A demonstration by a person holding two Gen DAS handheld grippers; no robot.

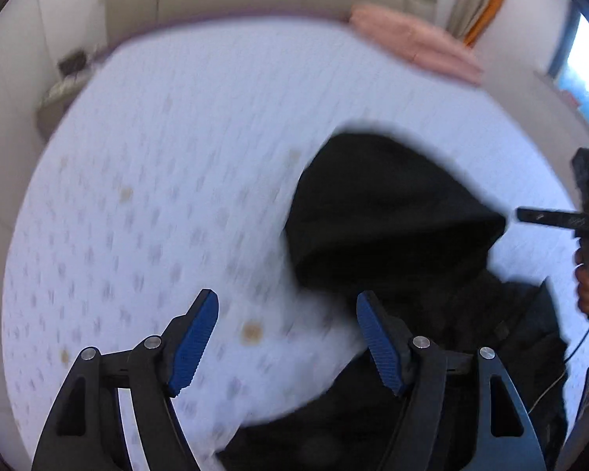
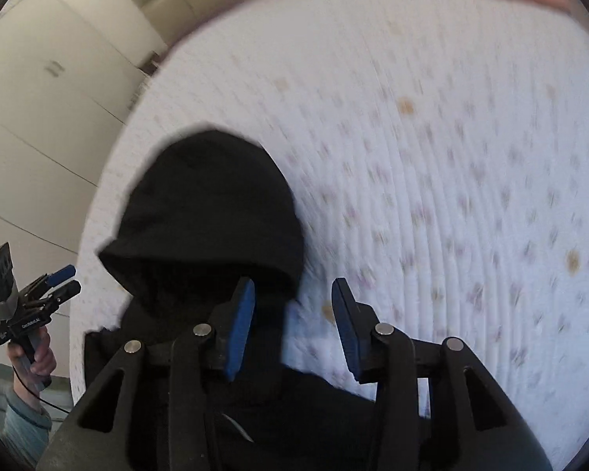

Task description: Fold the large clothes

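1. Lying on the white patterned mattress (image 1: 157, 157), the black hooded garment (image 1: 392, 216) has its hood spread flat toward the far side and its body bunched at the near edge, below both cameras.
2. The left gripper (image 1: 286, 337) stands wide open with nothing between its blue pads (image 1: 194, 337); bare mattress shows in the gap, and the hood's edge sits just beside its right-hand finger.
3. The right gripper (image 2: 292, 325) is partly open and also holds nothing; one pad overlaps the dark cloth in view, the other sits over the mattress.
4. Judged from this, the step in hand is a release: the hood looks freshly laid out and both tools are clear of it.
5. The next move likely calls for re-gripping the crumpled body or a sleeve, each gripper taking 1 side, then spreading it flat before any fold. Blur hides the finer creases.
6. A pink cloth (image 1: 416, 47) lies at the far corner, well apart.
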